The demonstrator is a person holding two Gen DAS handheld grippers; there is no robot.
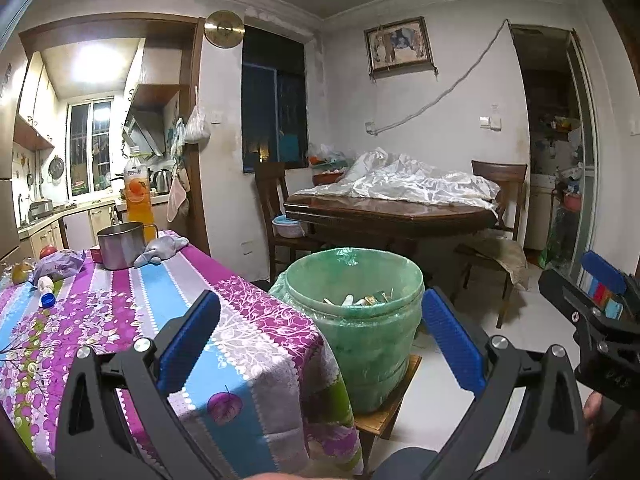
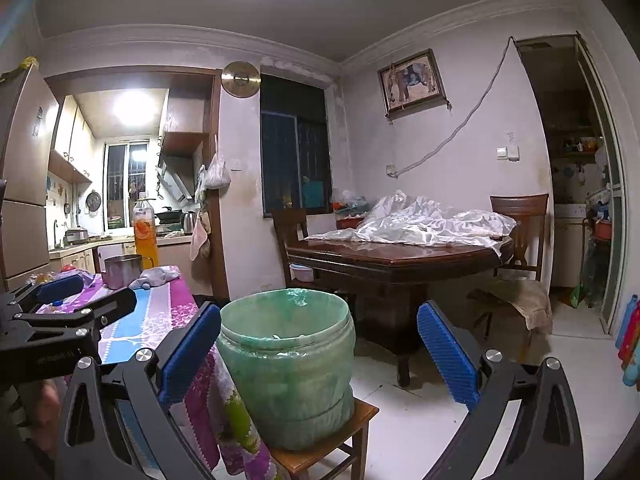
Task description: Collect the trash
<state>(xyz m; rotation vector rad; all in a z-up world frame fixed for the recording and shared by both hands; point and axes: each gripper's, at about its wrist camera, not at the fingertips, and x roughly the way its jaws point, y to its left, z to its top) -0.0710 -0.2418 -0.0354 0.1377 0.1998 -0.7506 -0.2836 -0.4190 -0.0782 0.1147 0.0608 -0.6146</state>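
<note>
A green-lined trash bucket (image 1: pixel 362 320) stands on a low wooden stool beside the table and holds several scraps; it also shows in the right wrist view (image 2: pixel 288 368). My left gripper (image 1: pixel 320 336) is open and empty, over the table corner and the bucket. My right gripper (image 2: pixel 318 352) is open and empty, facing the bucket. On the floral tablecloth (image 1: pixel 120 320) lie a purple wrapper (image 1: pixel 60 266), a small white bottle (image 1: pixel 44 282) and a blue cap (image 1: pixel 48 300).
On the table stand a steel pot (image 1: pixel 120 246), an orange drink bottle (image 1: pixel 138 196), a grey cloth (image 1: pixel 162 250) and fruit (image 1: pixel 48 251). A dark dining table (image 1: pixel 392 212) with chairs and white plastic sheeting stands behind. The right gripper shows in the left wrist view (image 1: pixel 600 300).
</note>
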